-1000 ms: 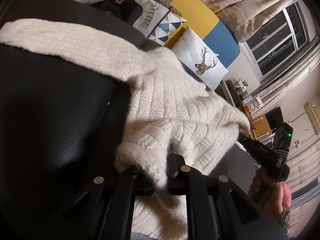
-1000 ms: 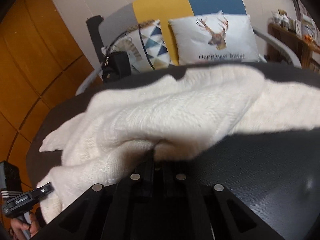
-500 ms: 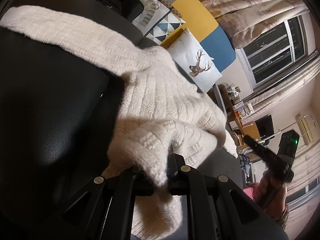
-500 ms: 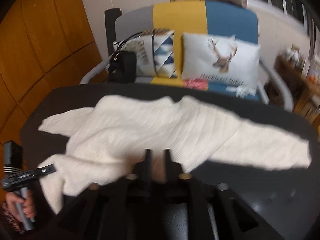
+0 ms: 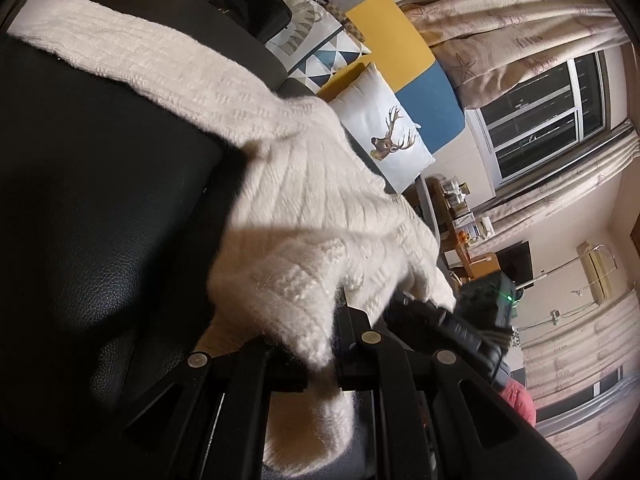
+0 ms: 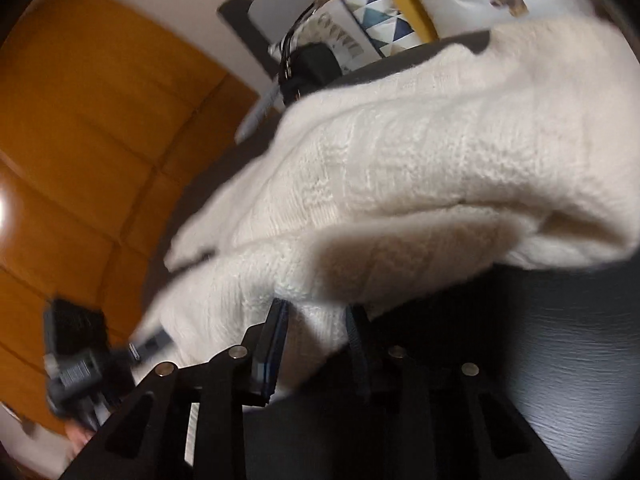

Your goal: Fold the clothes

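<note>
We find open black table [image 5: 100,208] on the left of the left wrist view and on the near right of the right wrist view, where nothing blocks a pass. The cream sweater [image 5: 304,208] spreads across the middle of the table and bunches just ahead of both sets of fingers. At the far edge a black handbag [image 5: 256,12] and patterned cushions [image 5: 320,52] on the sofa [image 5: 424,92] close the way. The right gripper [image 5: 404,304] crowds the left one's right side, just beside it.
</note>
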The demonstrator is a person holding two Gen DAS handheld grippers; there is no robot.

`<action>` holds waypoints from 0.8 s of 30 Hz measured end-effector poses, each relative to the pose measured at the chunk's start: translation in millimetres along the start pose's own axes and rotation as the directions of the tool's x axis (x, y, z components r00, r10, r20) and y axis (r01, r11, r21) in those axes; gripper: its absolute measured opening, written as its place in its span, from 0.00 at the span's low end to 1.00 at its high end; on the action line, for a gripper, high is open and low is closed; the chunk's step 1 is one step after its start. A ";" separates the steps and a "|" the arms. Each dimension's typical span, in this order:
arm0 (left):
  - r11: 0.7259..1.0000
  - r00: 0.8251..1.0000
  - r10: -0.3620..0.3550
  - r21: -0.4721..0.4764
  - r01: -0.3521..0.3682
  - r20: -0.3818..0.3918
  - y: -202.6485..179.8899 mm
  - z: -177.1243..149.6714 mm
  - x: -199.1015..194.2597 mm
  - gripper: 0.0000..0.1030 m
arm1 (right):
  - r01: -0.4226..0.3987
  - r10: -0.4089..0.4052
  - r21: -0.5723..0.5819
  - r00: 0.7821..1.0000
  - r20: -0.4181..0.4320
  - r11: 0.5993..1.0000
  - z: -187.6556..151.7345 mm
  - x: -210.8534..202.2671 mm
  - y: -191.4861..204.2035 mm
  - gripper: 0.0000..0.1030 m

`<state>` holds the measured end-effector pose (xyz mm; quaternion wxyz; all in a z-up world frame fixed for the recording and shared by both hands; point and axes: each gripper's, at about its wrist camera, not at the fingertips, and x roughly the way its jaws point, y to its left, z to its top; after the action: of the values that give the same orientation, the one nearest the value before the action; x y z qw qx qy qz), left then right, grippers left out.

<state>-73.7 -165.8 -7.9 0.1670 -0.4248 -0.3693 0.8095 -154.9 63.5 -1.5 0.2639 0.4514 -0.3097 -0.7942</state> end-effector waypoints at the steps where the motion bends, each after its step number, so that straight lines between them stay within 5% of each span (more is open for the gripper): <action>1: 1.000 1.000 0.001 -0.003 -0.001 -0.002 0.1 -0.4 -0.1 0.10 | -0.022 0.022 0.019 1.000 0.011 1.000 0.7 -2.5 -0.1 0.03; 8: 1.000 1.000 -0.018 0.011 0.018 -0.015 -4.7 -2.2 0.9 0.10 | -0.110 0.112 -0.017 0.986 0.120 0.994 8.2 -54.7 28.1 0.00; 10: 0.999 0.999 -0.034 0.018 0.035 -0.021 -9.2 -4.8 2.6 0.10 | -0.029 0.041 -0.097 0.991 0.125 0.995 9.8 -70.8 46.0 0.00; 12: 0.998 0.998 -0.052 0.018 0.052 -0.022 -13.0 -7.3 3.0 0.10 | 0.055 -0.037 -0.156 0.992 0.117 0.986 8.9 -79.3 57.1 0.04; 14: 0.998 0.998 -0.062 0.021 0.063 -0.020 -17.0 -8.5 2.9 0.10 | 0.117 -0.103 -0.162 0.990 0.092 0.980 2.5 -77.5 53.7 0.29; 18: 0.999 1.000 -0.026 0.045 0.026 -0.014 -20.7 -10.6 1.8 0.10 | 0.054 -0.054 0.035 0.998 0.013 0.998 -7.3 -61.7 19.6 0.36; 24: 0.999 0.999 0.039 0.033 -0.038 -0.014 -5.0 -14.4 3.7 0.10 | 0.017 -0.013 0.312 1.000 -0.015 0.950 -5.5 -30.4 -19.3 0.57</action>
<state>-64.4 -153.7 -11.5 0.1611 -0.4349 -0.3465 0.8154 -139.0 96.3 -1.0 0.1853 0.4947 -0.4262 -0.7343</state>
